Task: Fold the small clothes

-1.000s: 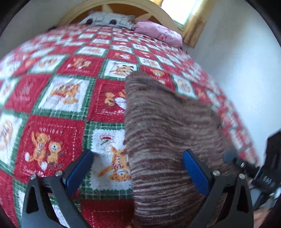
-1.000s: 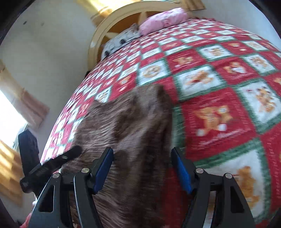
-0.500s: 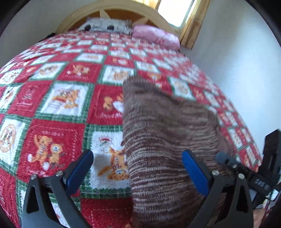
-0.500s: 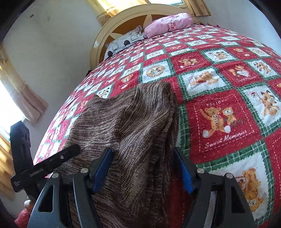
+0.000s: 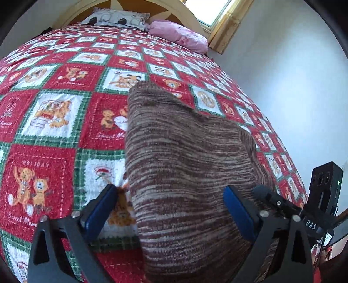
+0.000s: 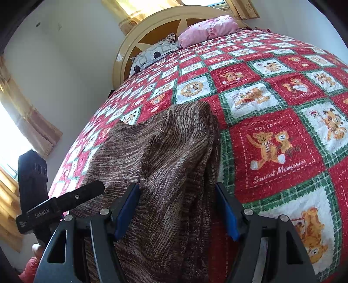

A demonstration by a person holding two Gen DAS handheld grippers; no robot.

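Garment: a brown and cream striped knit sweater (image 5: 184,169) lies on the near part of the bed, spread over the quilt, its far edge humped up in a rounded corner. In the right wrist view the same sweater (image 6: 165,165) shows a long fold down its right side and runs down out of the bottom of the picture.

Bed cover: a red, green and white quilt (image 5: 50,122) with teddy bear squares covers the whole bed.

Left gripper: the left gripper (image 5: 171,209) hangs low over the sweater's left edge, its jaws wide and closing. The left blue pad (image 5: 101,212) is over bare quilt just beside the sweater; the right one is over the knit. The sweater's edge lies between them, and neither pad presses on it.

Right gripper: the right gripper (image 6: 178,209) straddles the sweater's right fold, jaws partly apart. The blue pads sit close on either side of the fold; whether they pinch it I cannot tell.

Pillows: a grey patterned pillow (image 5: 115,18) and a pink pillow (image 5: 178,34) lie side by side at the head of the bed.

Headboard: a cream arched headboard (image 6: 152,26) stands behind the pillows.

Window: a bright window with yellow curtains (image 6: 30,122) is on the wall beside the bed.
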